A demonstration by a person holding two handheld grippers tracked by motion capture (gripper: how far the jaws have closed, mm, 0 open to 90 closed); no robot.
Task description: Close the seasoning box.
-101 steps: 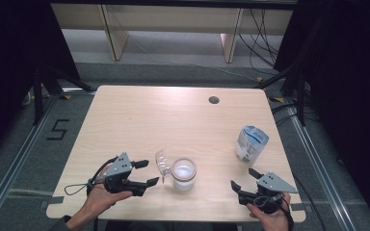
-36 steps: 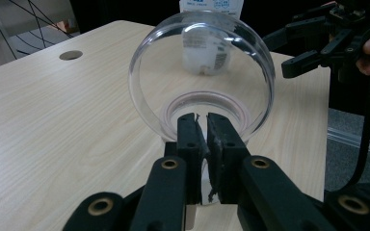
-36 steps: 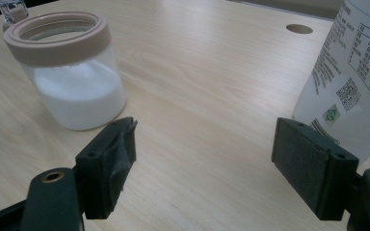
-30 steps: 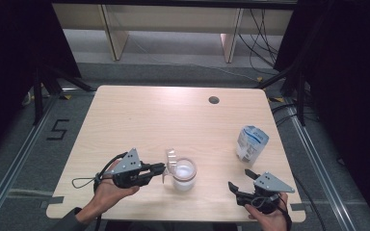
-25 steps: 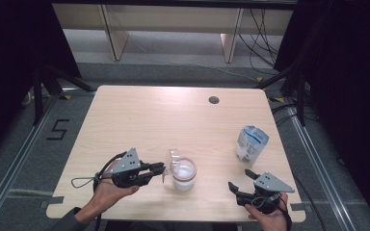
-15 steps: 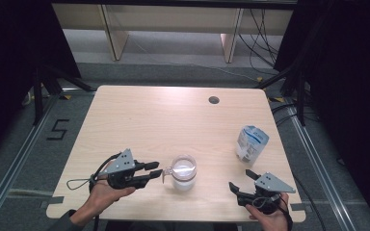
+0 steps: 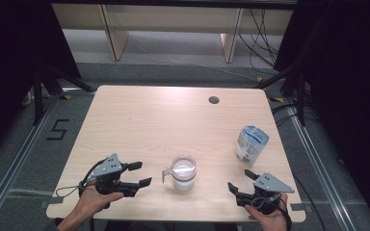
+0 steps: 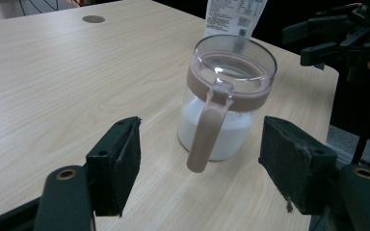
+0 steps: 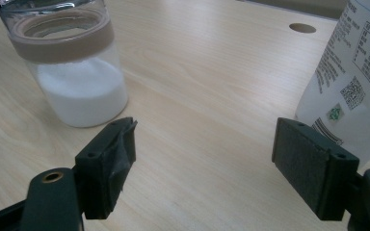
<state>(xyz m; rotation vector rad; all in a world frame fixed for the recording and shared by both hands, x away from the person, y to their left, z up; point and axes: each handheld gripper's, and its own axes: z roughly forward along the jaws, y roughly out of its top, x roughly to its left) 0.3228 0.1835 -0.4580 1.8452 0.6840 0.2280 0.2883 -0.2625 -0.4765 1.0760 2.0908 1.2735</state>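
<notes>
Two tools rest near the counter's [image 7: 139, 115] front edge with a jar between them. Left tool [image 7: 137, 174], by the front-left corner, has just been opening its jaws; they stand released and bare, aimed at the jar [image 7: 183, 172] (nothing sits between the pads). That clear jar stands upright near the middle of the front edge, its long axis vertical, a brown band round its rim and white powder filling roughly the lower half. Its handle [image 8: 208, 127] points toward the left tool. Right tool [image 7: 239, 183], by the front-right corner, is released too, holding nothing. Behind it near the right edge stands a white pouch [image 7: 251, 142]; its contents stay hidden, and the right gripper view cuts off its top.
</notes>
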